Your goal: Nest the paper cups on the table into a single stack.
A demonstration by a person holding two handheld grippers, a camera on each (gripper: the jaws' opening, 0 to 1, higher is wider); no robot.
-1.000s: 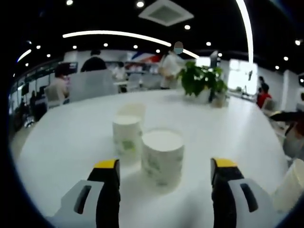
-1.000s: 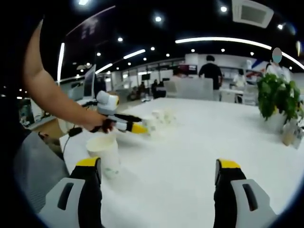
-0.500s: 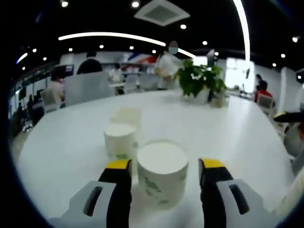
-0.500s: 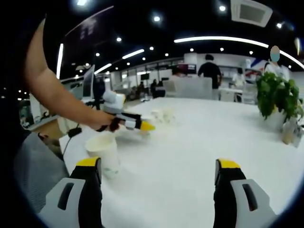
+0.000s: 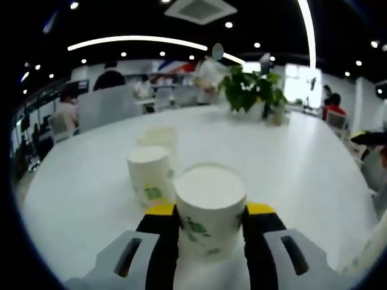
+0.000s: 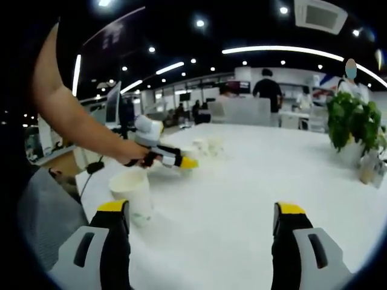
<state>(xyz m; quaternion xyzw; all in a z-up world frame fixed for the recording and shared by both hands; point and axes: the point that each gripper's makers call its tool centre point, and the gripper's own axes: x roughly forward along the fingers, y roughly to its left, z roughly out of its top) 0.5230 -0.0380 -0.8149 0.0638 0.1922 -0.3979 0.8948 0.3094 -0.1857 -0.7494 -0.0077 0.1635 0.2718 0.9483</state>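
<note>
Up close in the left gripper view, the left gripper (image 5: 210, 216) has its jaws clamped on the nearest paper cup (image 5: 210, 208) at 6 o'clock on the white worktop (image 5: 290, 157), with two more cups (image 5: 151, 172) just beyond at 10 o'clock. Over in the right gripper view, the right gripper (image 6: 202, 220) has its jaws spread wide over bare worktop, a single cup (image 6: 133, 196) standing at 9 o'clock beside its left jaw.

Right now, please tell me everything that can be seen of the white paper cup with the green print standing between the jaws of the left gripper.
The white paper cup with green print stands upright and open on the white table, nearest the camera in the left gripper view. Its inside looks plain white; whether anything is in it cannot be told. Green marks show on its side wall. The left gripper has both yellow-tipped jaws closed against its sides. Two similar cups stand apart behind it.
</note>
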